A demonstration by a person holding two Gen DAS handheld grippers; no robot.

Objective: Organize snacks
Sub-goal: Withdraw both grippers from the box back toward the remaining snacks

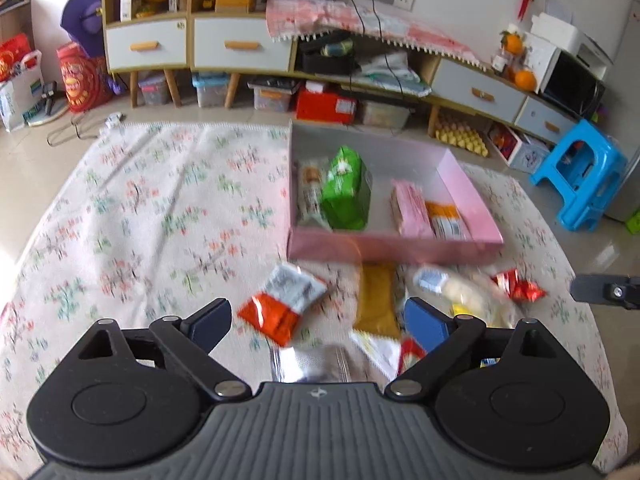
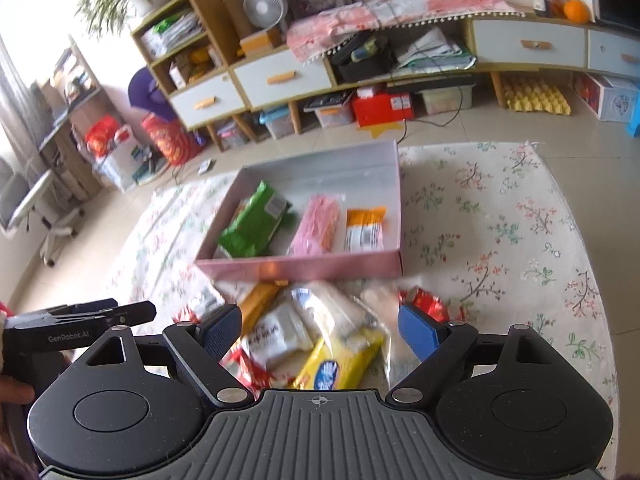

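A pink box [image 1: 394,249] [image 2: 300,270] sits on the floral cloth. It holds a green packet [image 1: 346,190] [image 2: 256,222], a pink packet [image 1: 412,208] [image 2: 316,224], an orange-white packet [image 1: 446,220] [image 2: 365,229] and a pale packet [image 1: 310,192]. Loose snacks lie in front of it: a red-and-white packet [image 1: 282,302], a mustard packet [image 1: 376,300] [image 2: 258,300], a red packet [image 1: 518,285] [image 2: 428,300], a yellow-blue packet [image 2: 338,364] and a white packet [image 2: 276,338]. My left gripper [image 1: 318,322] is open above the pile. My right gripper [image 2: 320,330] is open above the pile, empty.
The floral cloth [image 1: 140,208] [image 2: 500,220] covers the floor. A low cabinet [image 1: 240,46] [image 2: 280,76] with drawers stands behind, with bins and a red box [image 1: 326,106] beneath. A blue stool [image 1: 580,172] stands at the right. The other gripper shows at the left edge of the right wrist view [image 2: 80,320].
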